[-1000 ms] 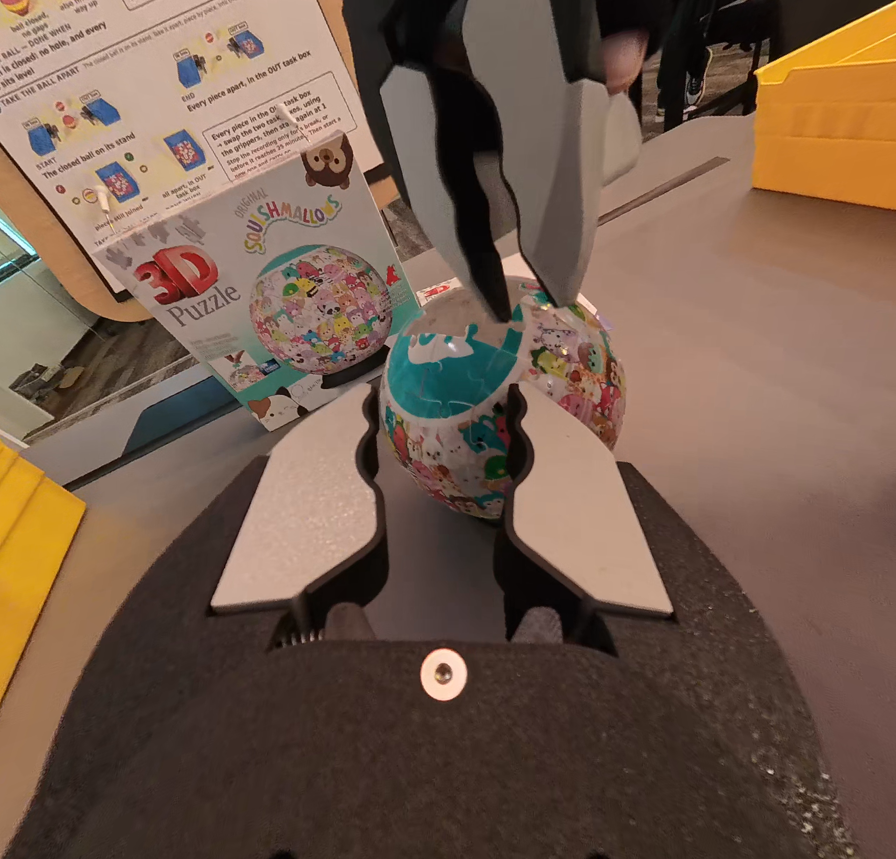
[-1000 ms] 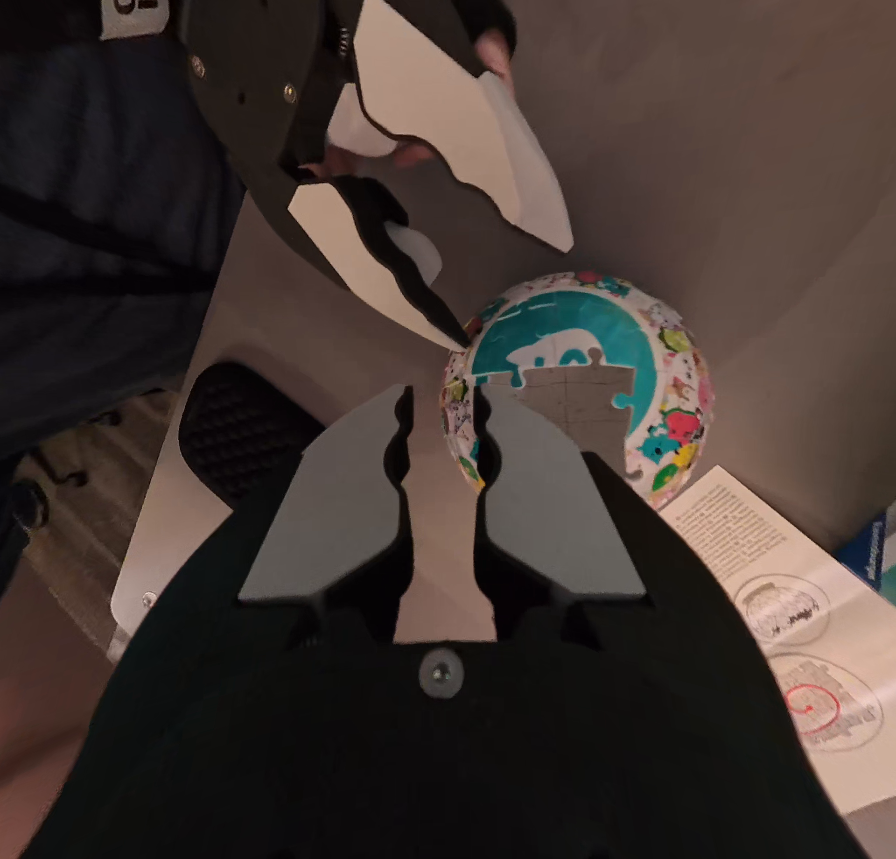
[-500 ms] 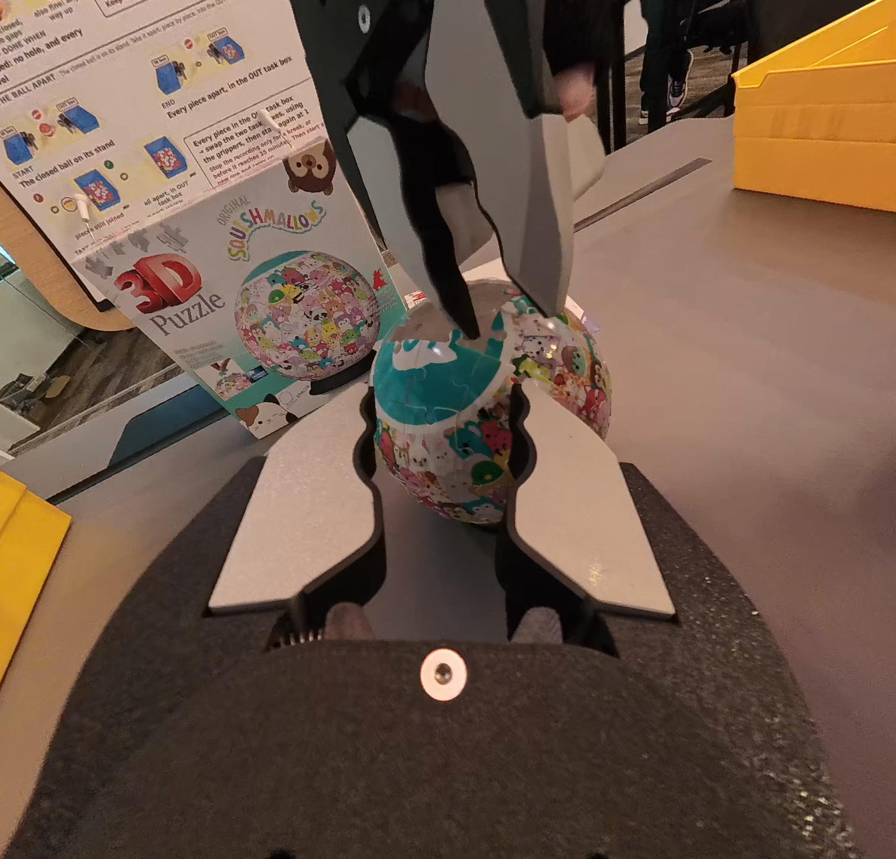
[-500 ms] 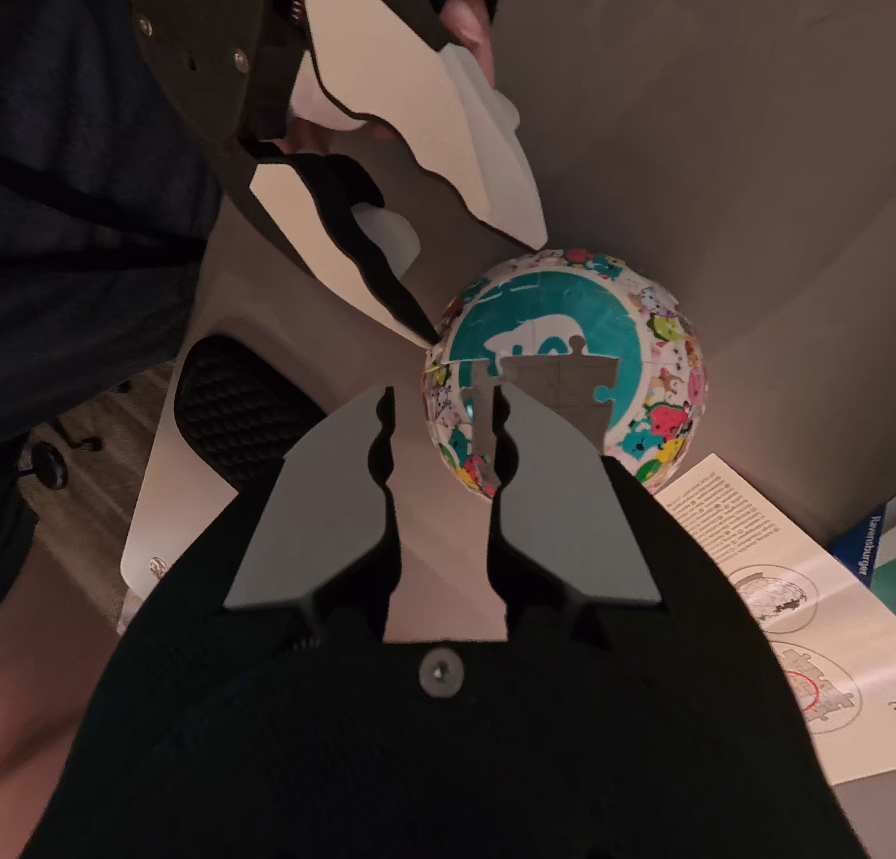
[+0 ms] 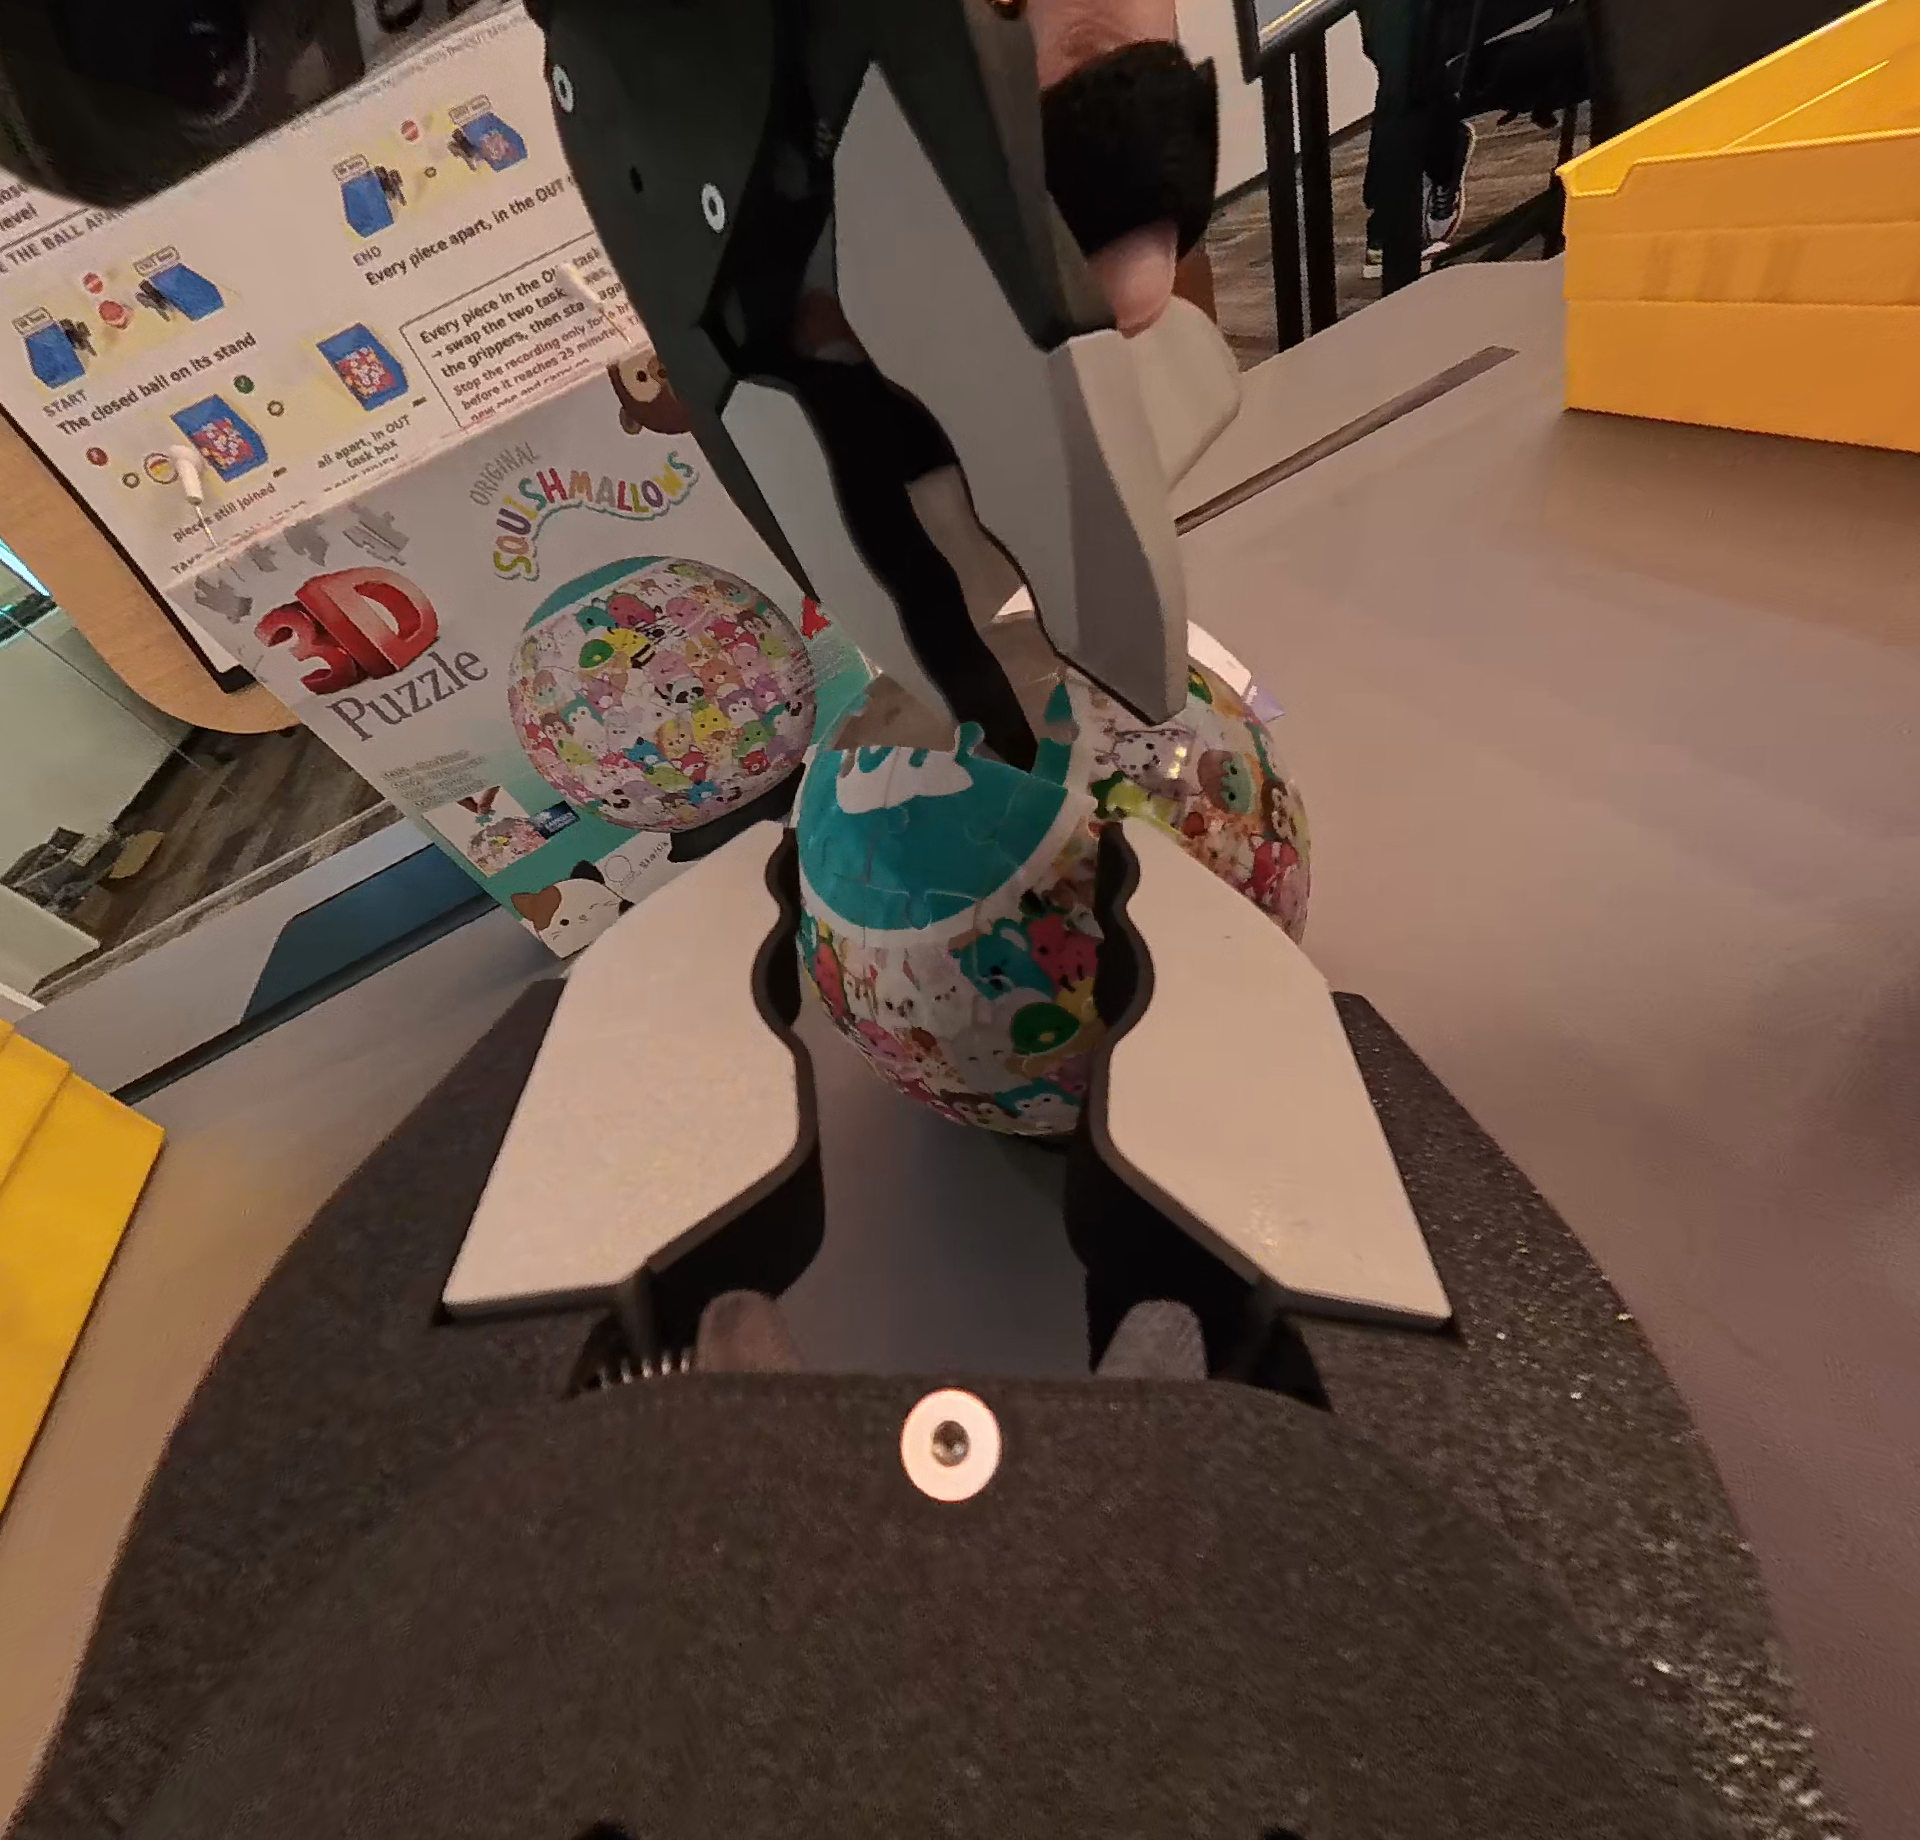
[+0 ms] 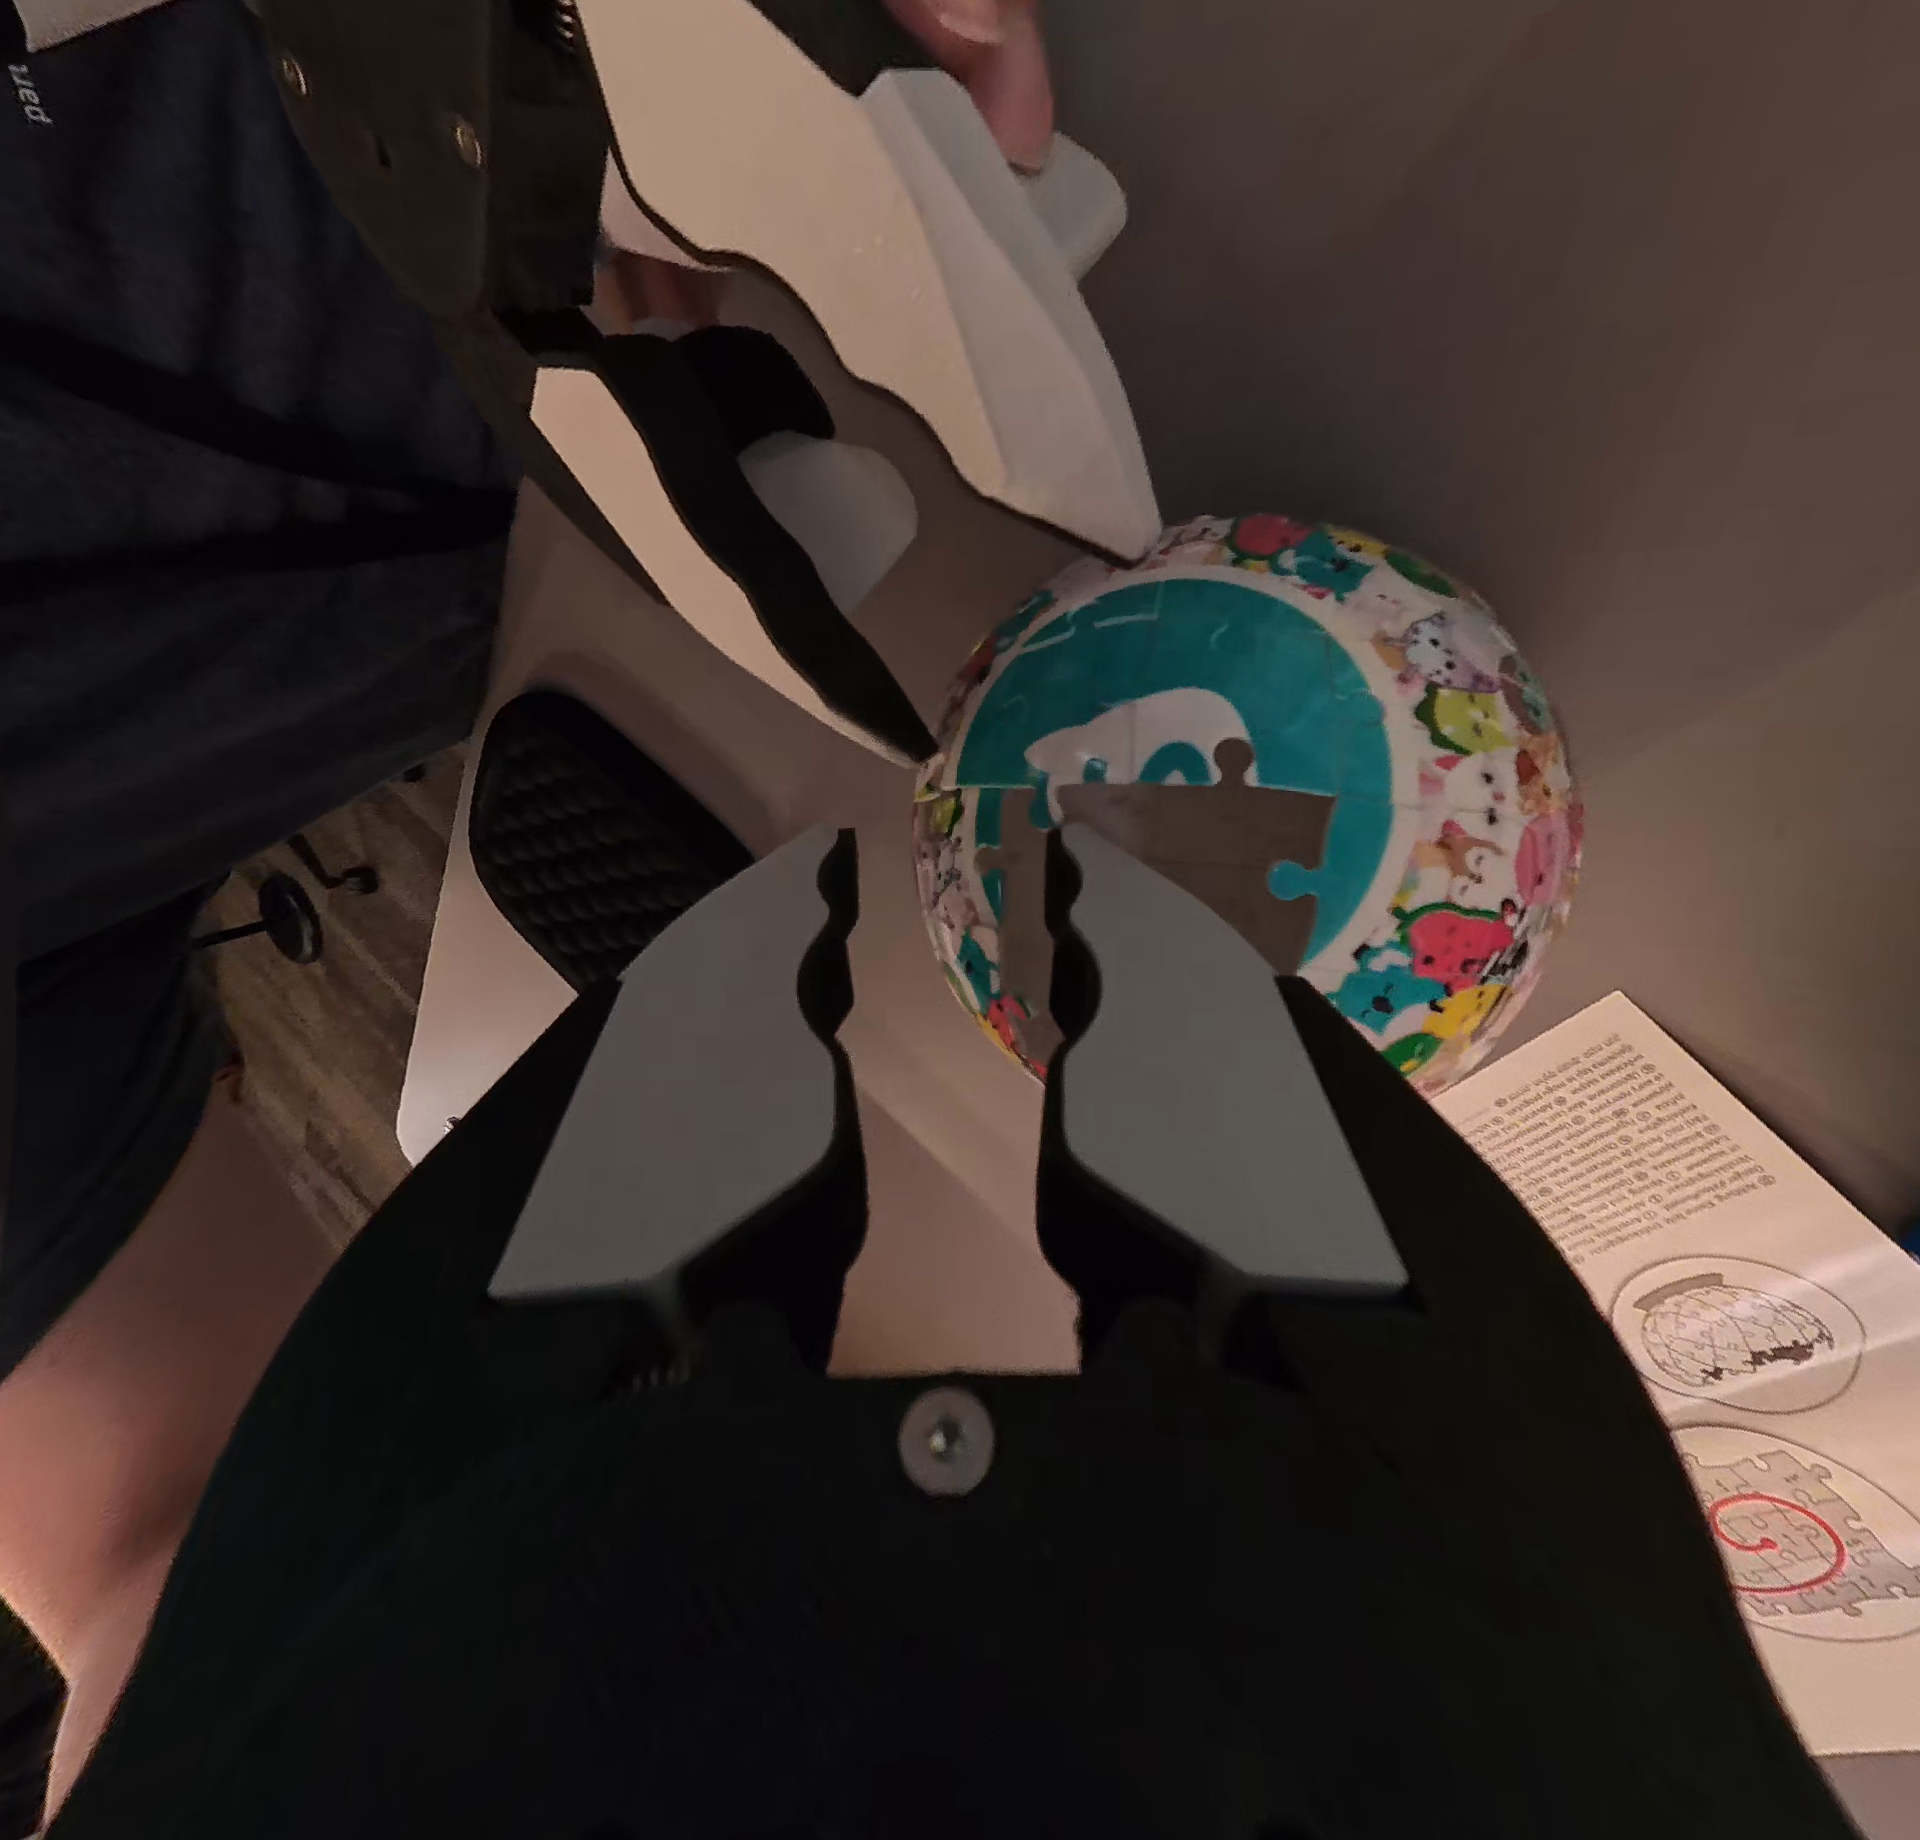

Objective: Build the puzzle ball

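The puzzle ball (image 5: 1039,938) lies on the grey table, colourful with a teal cap. It has a jagged hole (image 6: 1195,855) at the cap's edge, with the grey inside showing. My left gripper (image 5: 945,845) is open and its tips rest against the ball's near side. It also shows in the right wrist view (image 6: 1029,647), coming from the upper left. My right gripper (image 6: 951,834) is open and empty, with one tip over the hole. In the left wrist view it (image 5: 1081,725) comes down from above onto the top of the ball.
The puzzle box (image 5: 499,668) stands behind the ball, under an instruction poster (image 5: 260,336). Yellow bins stand at the far right (image 5: 1745,284) and near left (image 5: 62,1219). A paper leaflet (image 6: 1662,1271) lies beside the ball. A person's hand (image 5: 1122,180) holds the right gripper. Less than 4 cm separates the two grippers' tips.
The right gripper has opened a little wider and moved in over the hole. The left gripper's tips have closed up against the ball. The ball has stayed in place.
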`<state>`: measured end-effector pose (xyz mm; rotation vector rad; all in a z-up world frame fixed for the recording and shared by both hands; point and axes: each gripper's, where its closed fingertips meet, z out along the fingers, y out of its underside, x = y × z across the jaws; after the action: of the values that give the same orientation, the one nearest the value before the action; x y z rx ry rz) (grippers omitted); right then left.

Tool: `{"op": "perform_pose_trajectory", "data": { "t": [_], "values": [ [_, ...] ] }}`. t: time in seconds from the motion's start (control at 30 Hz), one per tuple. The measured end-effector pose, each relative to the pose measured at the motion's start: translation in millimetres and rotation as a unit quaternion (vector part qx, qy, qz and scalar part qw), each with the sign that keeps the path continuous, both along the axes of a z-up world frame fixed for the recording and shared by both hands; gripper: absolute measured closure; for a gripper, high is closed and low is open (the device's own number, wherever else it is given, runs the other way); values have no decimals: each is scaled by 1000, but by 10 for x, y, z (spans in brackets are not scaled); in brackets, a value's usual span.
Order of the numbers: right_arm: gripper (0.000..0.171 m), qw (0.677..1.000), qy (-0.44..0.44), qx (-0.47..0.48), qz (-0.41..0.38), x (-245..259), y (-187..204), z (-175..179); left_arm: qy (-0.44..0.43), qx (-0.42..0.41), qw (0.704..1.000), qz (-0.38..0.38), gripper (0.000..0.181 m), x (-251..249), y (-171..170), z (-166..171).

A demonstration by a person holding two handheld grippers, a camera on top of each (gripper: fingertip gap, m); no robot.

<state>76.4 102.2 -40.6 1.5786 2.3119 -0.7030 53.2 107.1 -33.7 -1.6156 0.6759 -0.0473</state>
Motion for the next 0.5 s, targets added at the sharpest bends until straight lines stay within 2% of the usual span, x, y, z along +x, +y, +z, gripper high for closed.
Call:
{"op": "perform_pose_trajectory", "data": {
  "t": [0.23,0.5],
  "values": [
    [131,1000,-3,11,-24,4,-29,13,6,5,1000,1,127,14,-3,1],
    [143,998,-7,-7,-64,11,-24,-13,6,2,1000,0,127,22,-6,-7]
  ]
}}
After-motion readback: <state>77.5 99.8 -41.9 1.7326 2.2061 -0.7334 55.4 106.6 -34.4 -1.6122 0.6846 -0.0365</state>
